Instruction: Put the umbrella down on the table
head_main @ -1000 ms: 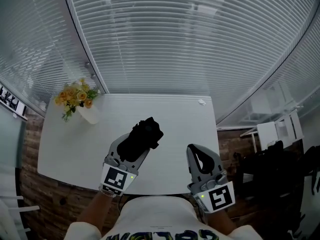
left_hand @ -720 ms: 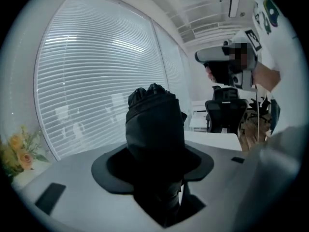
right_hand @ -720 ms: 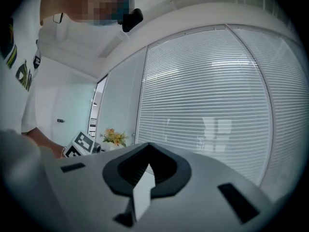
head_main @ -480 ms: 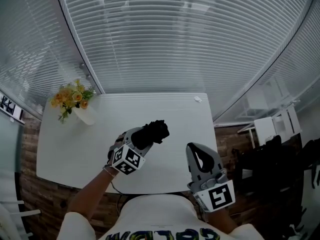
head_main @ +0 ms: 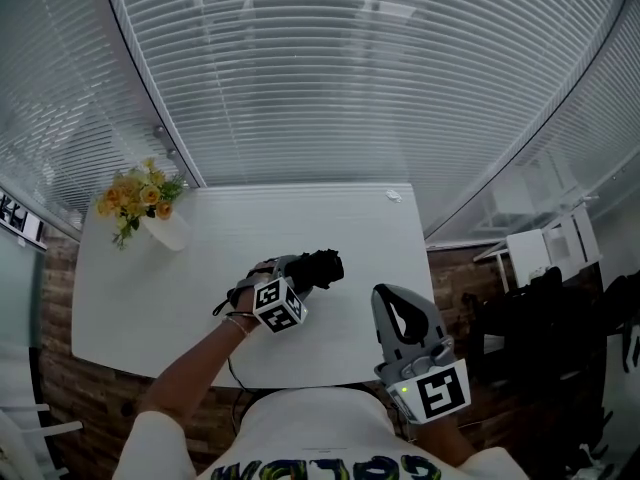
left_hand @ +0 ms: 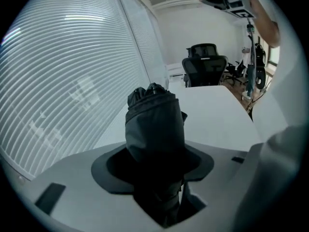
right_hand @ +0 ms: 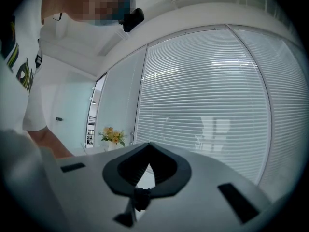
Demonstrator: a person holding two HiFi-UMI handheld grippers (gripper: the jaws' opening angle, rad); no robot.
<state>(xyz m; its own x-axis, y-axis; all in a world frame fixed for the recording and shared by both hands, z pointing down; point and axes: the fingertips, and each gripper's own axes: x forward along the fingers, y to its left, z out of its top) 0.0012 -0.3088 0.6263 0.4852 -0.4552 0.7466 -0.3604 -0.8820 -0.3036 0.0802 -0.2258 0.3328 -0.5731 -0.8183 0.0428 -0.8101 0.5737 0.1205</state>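
Observation:
A folded black umbrella (head_main: 320,267) is in my left gripper (head_main: 300,274), whose jaws are shut on its lower part; the bundle points toward the table's right. It hangs low over the middle of the white table (head_main: 150,298); whether it touches the top I cannot tell. In the left gripper view the umbrella (left_hand: 154,124) rises out of the left gripper (left_hand: 157,168) and hides the pads. My right gripper (head_main: 394,304) stays near the table's front right edge, shut and empty. In its own view the right gripper (right_hand: 147,151) points level at the blinds.
A white vase of yellow flowers (head_main: 141,200) stands at the table's far left corner, and a small white object (head_main: 393,196) lies at its far right corner. Window blinds (head_main: 350,78) run behind the table. Black office chairs (left_hand: 205,64) stand beyond its end.
My left gripper has gone down toward the table and away from my body with the umbrella, rolling so the bundle points right. The right gripper has kept still.

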